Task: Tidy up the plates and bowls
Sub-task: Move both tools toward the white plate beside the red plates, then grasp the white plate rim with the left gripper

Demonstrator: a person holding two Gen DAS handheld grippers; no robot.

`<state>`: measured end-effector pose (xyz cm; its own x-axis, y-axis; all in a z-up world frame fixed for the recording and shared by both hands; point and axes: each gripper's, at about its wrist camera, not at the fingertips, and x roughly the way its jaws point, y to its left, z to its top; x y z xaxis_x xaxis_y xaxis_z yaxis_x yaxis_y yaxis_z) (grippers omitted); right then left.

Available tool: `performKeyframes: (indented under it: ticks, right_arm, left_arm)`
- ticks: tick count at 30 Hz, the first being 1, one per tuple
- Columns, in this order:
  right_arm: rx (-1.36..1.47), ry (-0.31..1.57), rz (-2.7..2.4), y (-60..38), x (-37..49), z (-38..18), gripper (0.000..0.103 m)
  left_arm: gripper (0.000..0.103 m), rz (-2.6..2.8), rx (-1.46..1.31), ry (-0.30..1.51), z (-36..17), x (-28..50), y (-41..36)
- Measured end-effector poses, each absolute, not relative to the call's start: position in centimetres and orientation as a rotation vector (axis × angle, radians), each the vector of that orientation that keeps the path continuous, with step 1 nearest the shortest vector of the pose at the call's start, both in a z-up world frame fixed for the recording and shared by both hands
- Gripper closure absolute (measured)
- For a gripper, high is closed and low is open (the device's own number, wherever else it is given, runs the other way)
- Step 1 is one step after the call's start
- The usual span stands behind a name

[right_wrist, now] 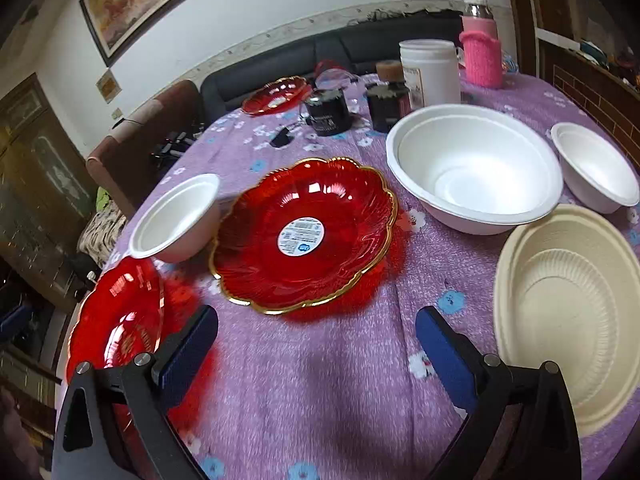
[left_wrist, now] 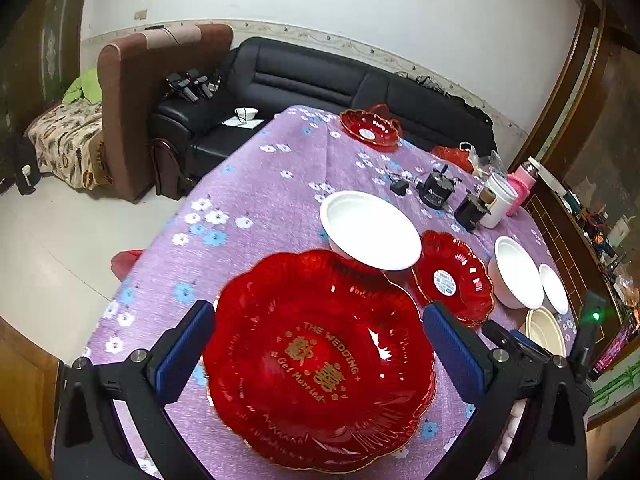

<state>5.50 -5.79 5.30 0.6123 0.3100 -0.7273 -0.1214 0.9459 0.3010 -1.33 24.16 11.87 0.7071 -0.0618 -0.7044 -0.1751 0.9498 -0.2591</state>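
While both grippers hover wide open, empty, the left gripper [left_wrist: 320,344] frames the wedding plate [left_wrist: 320,364], seemingly for stacking; right gripper [right_wrist: 316,344] waits near the labelled red plate [right_wrist: 304,232].

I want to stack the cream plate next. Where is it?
In the right wrist view, the cream plate lies at the table's right edge, beside the big white bowl.

Left hand-held gripper [left_wrist: 319,344] spread wide over red wedding plate [left_wrist: 320,364]; white bowl [left_wrist: 370,230] just beyond
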Motion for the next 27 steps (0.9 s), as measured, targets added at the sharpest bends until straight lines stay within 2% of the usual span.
performKeyframes:
  ticks: [8,13,15,19,22,25,27]
  right_arm:
    - [0.211,0.856,0.308,-4.1,5.6,6.3,0.002]
    - [0.235,0.844,0.415,-1.9,7.2,7.9,0.003]
    - [0.291,0.859,0.463,-1.0,9.1,8.4,0.008]
    - [0.325,0.883,0.474,0.6,13.5,8.7,0.025]
    - [0.322,0.926,0.469,1.7,16.4,8.0,0.031]
    - [0.271,0.952,0.464,3.1,18.0,7.3,0.037]
    - [0.222,0.967,0.453,4.1,18.8,6.8,0.037]
  left_arm:
    - [0.0,0.069,-0.318,0.814,11.6,0.4,24.4]
    - [0.0,0.04,-0.343,0.819,12.7,4.7,24.9]
    - [0.0,0.017,-0.369,0.836,12.6,7.2,25.2]
    - [0.0,-0.027,-0.459,0.942,10.1,12.5,26.3]
    - [0.001,-0.026,-0.514,1.013,7.6,15.1,27.1]
    - [0.009,-0.014,-0.52,1.065,5.6,16.7,27.5]
    - [0.024,-0.013,-0.519,1.101,4.4,17.4,27.5]
